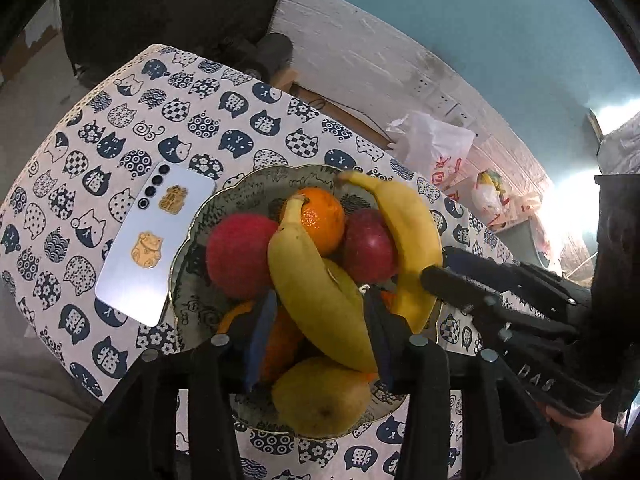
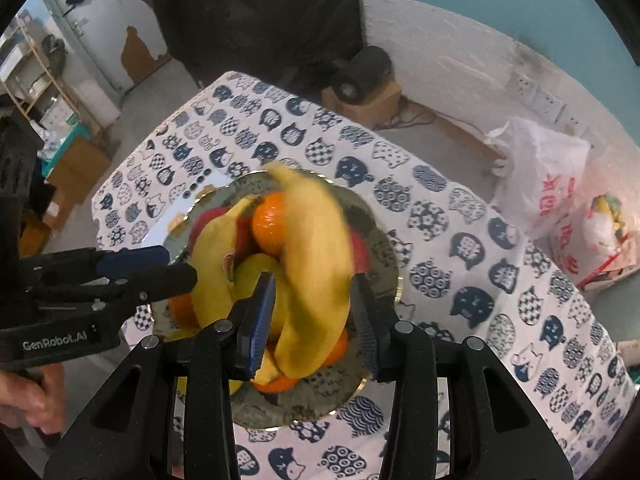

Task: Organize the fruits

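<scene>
A patterned bowl (image 1: 192, 240) on the cat-print tablecloth holds two bananas, two red apples, oranges and a pear (image 1: 320, 396). My left gripper (image 1: 320, 320) hangs over the bowl with its jaws open on either side of the near banana (image 1: 316, 292). My right gripper (image 2: 314, 312) is open around the other banana (image 2: 316, 264), which is blurred and lies over the fruit pile in the bowl (image 2: 384, 264). Each gripper shows in the other's view: the right one (image 1: 436, 268) beside the far banana (image 1: 412, 236), the left one (image 2: 176, 268) at the bowl's left.
A white phone (image 1: 156, 240) with gold cat stickers lies left of the bowl. Plastic bags (image 2: 548, 176) sit on the floor to the right, by the wall. A dark speaker on a cardboard box (image 2: 360, 76) stands beyond the table.
</scene>
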A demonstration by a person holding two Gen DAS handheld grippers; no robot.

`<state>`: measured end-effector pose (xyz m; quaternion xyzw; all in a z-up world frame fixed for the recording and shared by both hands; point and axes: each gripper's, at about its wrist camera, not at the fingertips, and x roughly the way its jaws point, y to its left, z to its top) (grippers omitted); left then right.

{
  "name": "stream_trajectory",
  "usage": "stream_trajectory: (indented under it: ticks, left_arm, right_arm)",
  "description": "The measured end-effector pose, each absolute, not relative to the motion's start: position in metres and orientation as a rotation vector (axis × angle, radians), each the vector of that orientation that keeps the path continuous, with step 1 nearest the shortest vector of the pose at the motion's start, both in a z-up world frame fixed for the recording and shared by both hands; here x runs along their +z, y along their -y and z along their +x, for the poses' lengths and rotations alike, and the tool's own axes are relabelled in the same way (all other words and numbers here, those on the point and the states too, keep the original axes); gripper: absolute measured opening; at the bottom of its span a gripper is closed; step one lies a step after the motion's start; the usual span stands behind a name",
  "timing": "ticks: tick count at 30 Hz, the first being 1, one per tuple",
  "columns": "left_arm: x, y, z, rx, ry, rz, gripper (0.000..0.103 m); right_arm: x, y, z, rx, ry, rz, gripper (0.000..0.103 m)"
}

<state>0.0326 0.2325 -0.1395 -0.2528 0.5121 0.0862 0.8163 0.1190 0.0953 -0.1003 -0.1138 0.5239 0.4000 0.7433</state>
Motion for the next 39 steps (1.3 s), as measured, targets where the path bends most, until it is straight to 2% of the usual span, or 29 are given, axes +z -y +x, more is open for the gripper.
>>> stream_trajectory:
  ticks: [1,3,8,11,15,23,29,31,39]
  left_arm:
    - [-0.138,-0.232,0.032,0.187,-1.088,-0.535,0.05]
    - [-0.136,-0.232,0.03,0.192,-1.084,-0.526,0.054]
    - [-0.131,-0.233,0.025,0.204,-1.085,-0.517,0.06]
    - [-0.125,-0.232,0.02,0.216,-1.078,-0.492,0.061]
    - [-0.112,-0.228,0.014,0.229,-1.055,-0.444,0.07]
    - [-0.077,-0.209,-0.002,0.242,-1.007,-0.306,0.078]
    - [-0.05,-0.189,-0.015,0.235,-0.968,-0.202,0.082]
    - [-0.045,-0.185,-0.017,0.238,-0.959,-0.174,0.088]
    - [-0.026,-0.172,-0.027,0.24,-0.931,-0.12,0.088]
  right_arm:
    - [-0.101,-0.098,0.117,0.883,-1.147,-0.256,0.042]
    - [-0.1,-0.104,0.111,0.89,-1.127,-0.286,0.053]
    - [-0.094,-0.102,0.108,0.872,-1.124,-0.269,0.053]
    - [-0.085,-0.097,0.105,0.854,-1.1,-0.263,0.058]
    - [-0.072,-0.088,0.101,0.839,-1.074,-0.241,0.061]
    - [-0.037,-0.064,0.091,0.79,-1.001,-0.206,0.071]
    - [-0.014,-0.043,0.084,0.764,-0.957,-0.154,0.073]
    - [-0.007,-0.037,0.08,0.758,-0.945,-0.145,0.073]
    - [0.009,-0.007,0.068,0.725,-0.914,-0.129,0.074]
